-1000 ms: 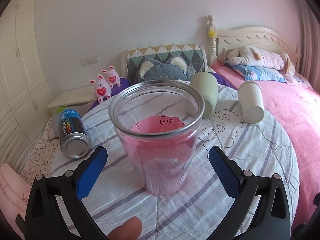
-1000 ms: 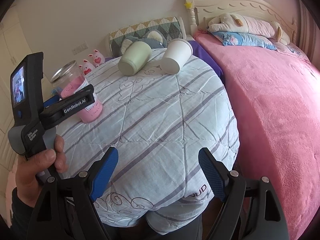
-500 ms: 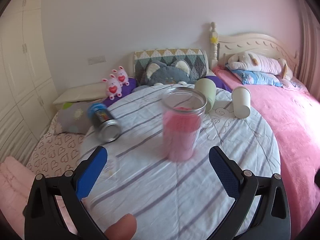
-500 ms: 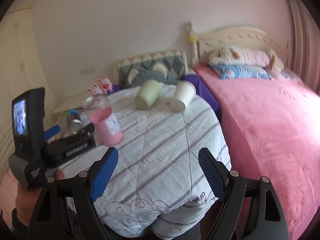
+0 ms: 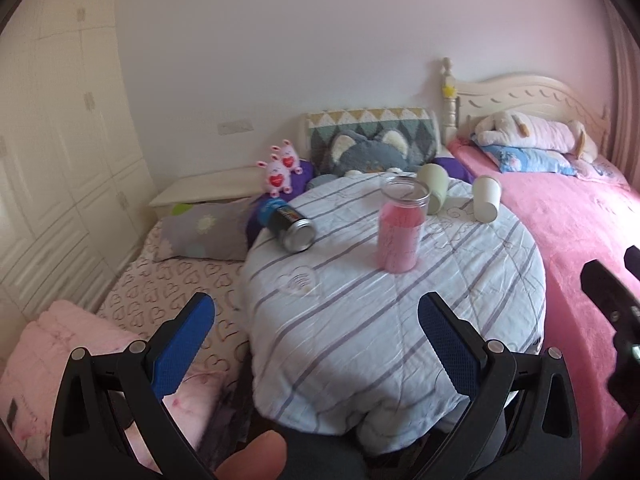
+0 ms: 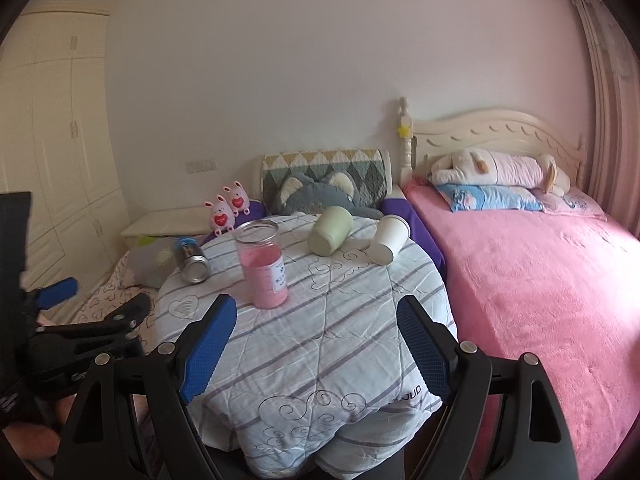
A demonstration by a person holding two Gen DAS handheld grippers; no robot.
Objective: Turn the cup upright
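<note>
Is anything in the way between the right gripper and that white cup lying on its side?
Nothing visible. The right gripper is open, with bare quilt up to the white cup; the pink jar stands left.

Spray can (image 6: 192, 261) lying near left edge of quilted worktop (image 6: 320, 340); two pink bunny toys (image 6: 226, 208) behind; plush dog (image 6: 500, 170) on pink bed (image 6: 540, 280).

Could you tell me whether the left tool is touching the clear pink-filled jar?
Apart. The left wrist view shows striped cloth between the left tool and clear pink-filled jar.
</note>
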